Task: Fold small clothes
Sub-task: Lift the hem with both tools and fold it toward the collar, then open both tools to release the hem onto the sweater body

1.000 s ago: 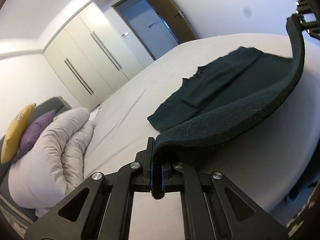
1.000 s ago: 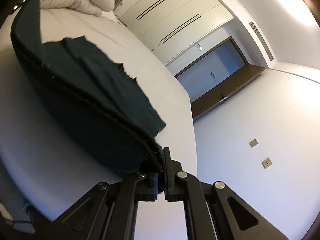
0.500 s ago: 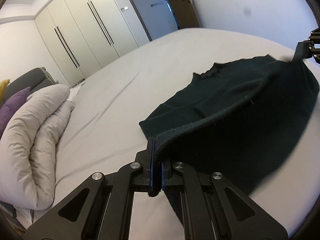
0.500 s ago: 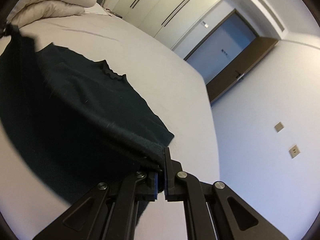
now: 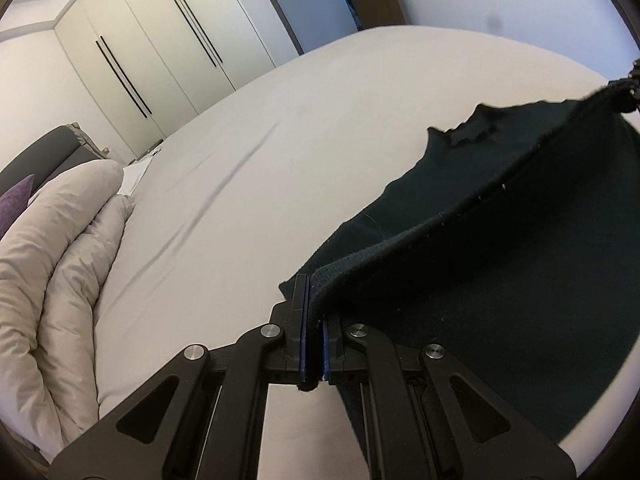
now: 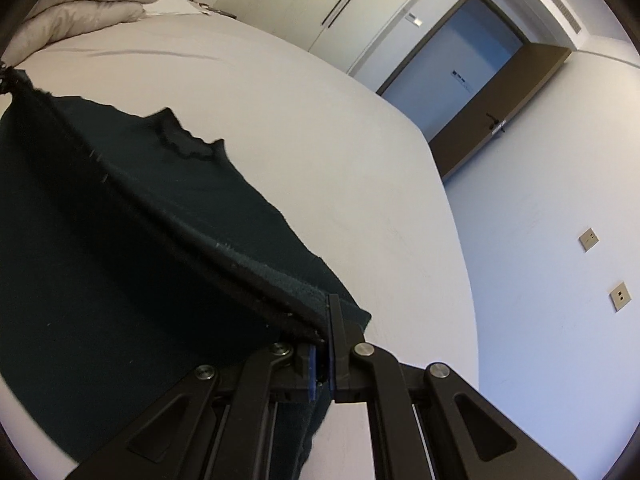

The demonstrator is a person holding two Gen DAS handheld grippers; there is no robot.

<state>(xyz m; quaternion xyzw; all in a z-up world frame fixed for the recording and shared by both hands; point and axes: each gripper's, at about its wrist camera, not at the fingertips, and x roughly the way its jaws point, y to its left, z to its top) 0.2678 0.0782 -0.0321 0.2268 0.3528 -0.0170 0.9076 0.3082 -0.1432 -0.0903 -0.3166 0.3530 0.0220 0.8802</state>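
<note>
Dark knit top (image 5: pixel 500 280) hangs by its hem between the two pairs of tongs, its collar end lying flat on the bed (image 5: pixel 280 140) ahead of them, so the lifted half arches over the half that rests on the sheet. Left tongs (image 5: pixel 313 344) are pressed together on one corner of the thick ribbed hem, and right tongs (image 6: pixel 322 360) pinch the opposite corner the same way; the hem runs taut from one pair to the other, and each view shows the far pair only as a sliver at the frame edge. The cloth looks soft and limp, light enough to lift by two corners, and it sags into a belly below the stretched edge. It seems a fuzzy, slightly grippy knit, so it should not slide out of the pads, yet it will stretch if pulled hard. The ribbed hem looks like the firmest place to hold, right at the corners, where the doubled edge gives the pads something to bite. A pale duvet (image 5: pixel 60 260) is bunched up well off to the left of the left tongs, clear of the garment.
</note>
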